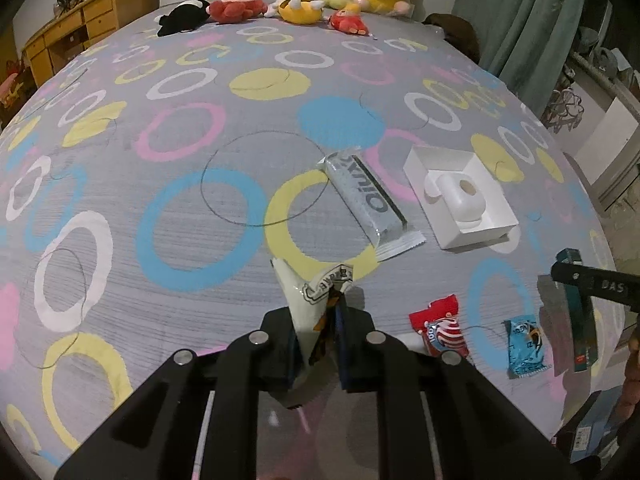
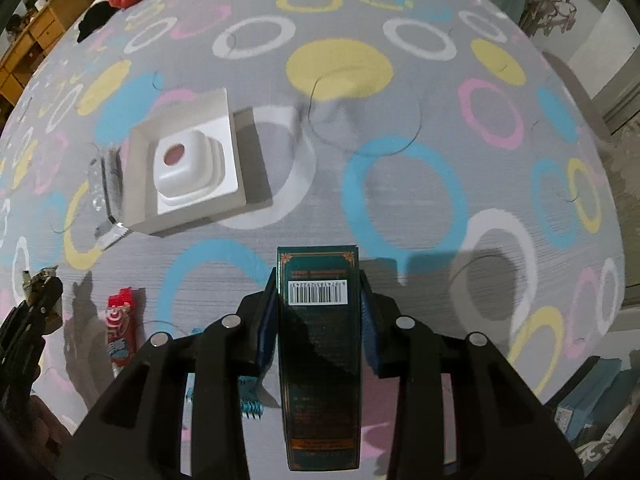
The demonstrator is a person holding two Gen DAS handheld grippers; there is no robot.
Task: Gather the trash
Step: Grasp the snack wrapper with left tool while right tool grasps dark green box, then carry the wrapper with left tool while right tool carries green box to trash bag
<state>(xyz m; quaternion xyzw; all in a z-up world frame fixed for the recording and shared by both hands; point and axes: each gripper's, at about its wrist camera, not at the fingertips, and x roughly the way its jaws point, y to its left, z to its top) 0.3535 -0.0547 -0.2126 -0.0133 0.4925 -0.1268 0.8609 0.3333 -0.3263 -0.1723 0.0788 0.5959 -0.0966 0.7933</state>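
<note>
Gripping a crumpled wrapper (image 1: 316,300), the left gripper's (image 1: 320,316) fingers pinch tight; right gripper (image 2: 319,300) clamps a dark green box (image 2: 320,340).

The right claw (image 2: 318,312) is clamped on a dark green carton (image 2: 320,360), barcode facing up, held above a bed (image 2: 400,200) with a grey cover of coloured rings. To the left lies an open white box (image 2: 180,168), with a silver wrapper (image 2: 104,188) touching its far side. A red wrapper (image 2: 120,328) lies nearer. The left claw (image 2: 40,296) pinches a crumpled wrapper (image 2: 36,278) at the left edge.
</note>
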